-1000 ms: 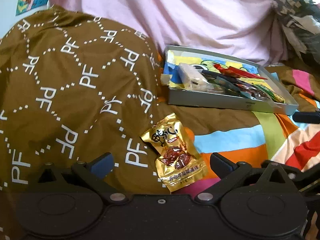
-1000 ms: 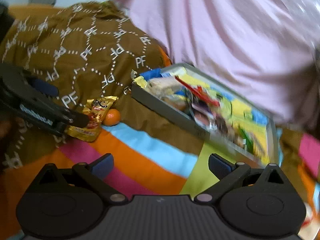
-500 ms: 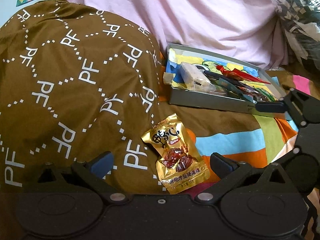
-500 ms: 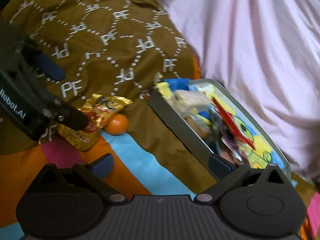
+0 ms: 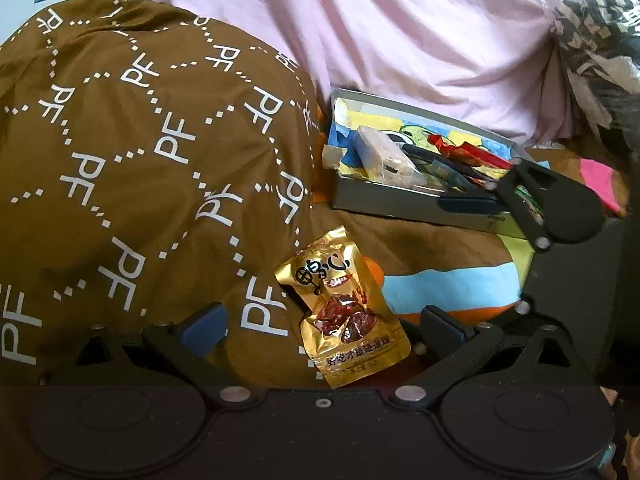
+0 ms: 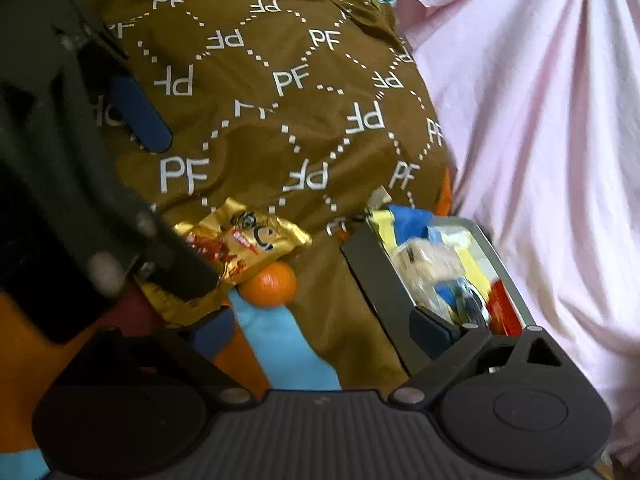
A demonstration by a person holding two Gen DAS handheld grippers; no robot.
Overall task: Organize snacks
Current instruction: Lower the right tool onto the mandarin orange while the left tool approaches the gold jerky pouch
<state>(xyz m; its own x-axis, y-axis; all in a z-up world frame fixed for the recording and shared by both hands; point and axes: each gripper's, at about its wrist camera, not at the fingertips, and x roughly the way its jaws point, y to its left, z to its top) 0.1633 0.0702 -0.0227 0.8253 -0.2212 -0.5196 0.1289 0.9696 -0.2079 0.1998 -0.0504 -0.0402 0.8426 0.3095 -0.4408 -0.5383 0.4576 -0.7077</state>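
A gold snack packet (image 5: 340, 312) lies on the bedspread between my left gripper's (image 5: 320, 326) open fingers; it also shows in the right wrist view (image 6: 236, 256). A small orange fruit (image 6: 269, 283) sits just behind it, partly hidden in the left wrist view (image 5: 374, 270). A grey tray (image 5: 400, 202) holding several snacks stands behind to the right, also seen in the right wrist view (image 6: 376, 276). My right gripper (image 6: 320, 332) is open and empty, close beside the left one, between the fruit and the tray.
A brown quilt printed "PF" (image 5: 140, 160) bulges at the left. A pink sheet (image 5: 400, 32) hangs behind the tray. The striped bedspread (image 5: 448, 284) lies under everything. A black-and-white plastic bag (image 5: 600, 60) is at the far right.
My left gripper has moved forward so the gold packet now lies between its fingers. My right gripper has swung left toward the packet and the fruit, coming close to the left gripper.
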